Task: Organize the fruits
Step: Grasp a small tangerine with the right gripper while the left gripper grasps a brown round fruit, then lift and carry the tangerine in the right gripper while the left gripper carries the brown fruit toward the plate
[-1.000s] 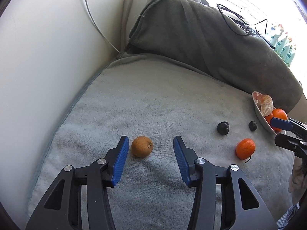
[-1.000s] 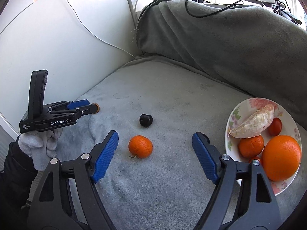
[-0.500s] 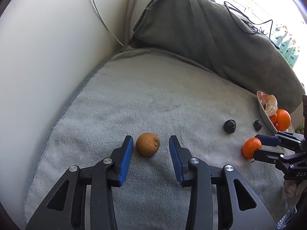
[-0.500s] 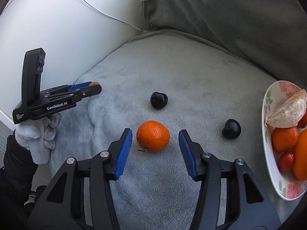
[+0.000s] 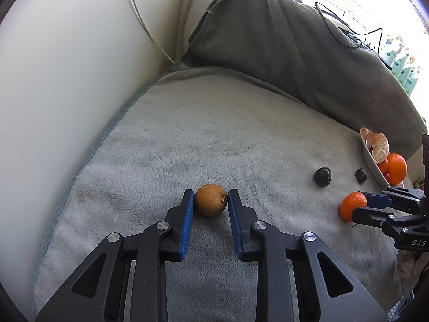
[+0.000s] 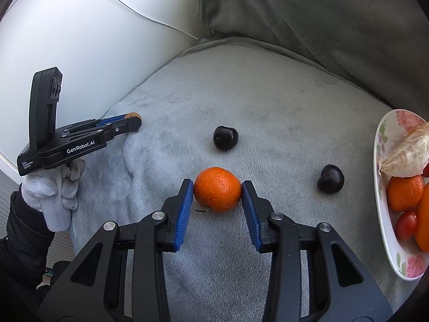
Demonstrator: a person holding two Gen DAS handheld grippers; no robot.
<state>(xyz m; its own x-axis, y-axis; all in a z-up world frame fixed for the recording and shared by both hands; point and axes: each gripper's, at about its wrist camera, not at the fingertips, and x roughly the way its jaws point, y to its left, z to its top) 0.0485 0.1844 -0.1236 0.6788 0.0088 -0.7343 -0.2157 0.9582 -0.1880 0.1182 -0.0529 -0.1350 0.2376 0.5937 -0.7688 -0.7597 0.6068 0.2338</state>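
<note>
A round brown fruit [image 5: 210, 200] lies on the light grey towel [image 5: 241, 139], and my left gripper [image 5: 210, 192] is shut on it, both blue pads against its sides. A mandarin [image 6: 217, 189] sits between the pads of my right gripper [image 6: 217, 185], whose jaws are closing and touch it on both sides. Two dark plum-like fruits [image 6: 225, 137] [image 6: 330, 178] lie loose beyond the mandarin. At the right edge a flowered plate [image 6: 383, 139] holds an orange, a mandarin, a peeled citrus piece and a small tomato.
A dark grey blanket [image 5: 295, 53] is heaped along the back with black cables on it. A white wall [image 5: 67, 67] and a white cable close off the left side. A gloved hand [image 6: 53, 196] holds the left gripper at the towel's near-left edge.
Both grippers closed from wide open onto their fruits. The right gripper also came down and forward to the mandarin; the left one stayed around the brown fruit.
</note>
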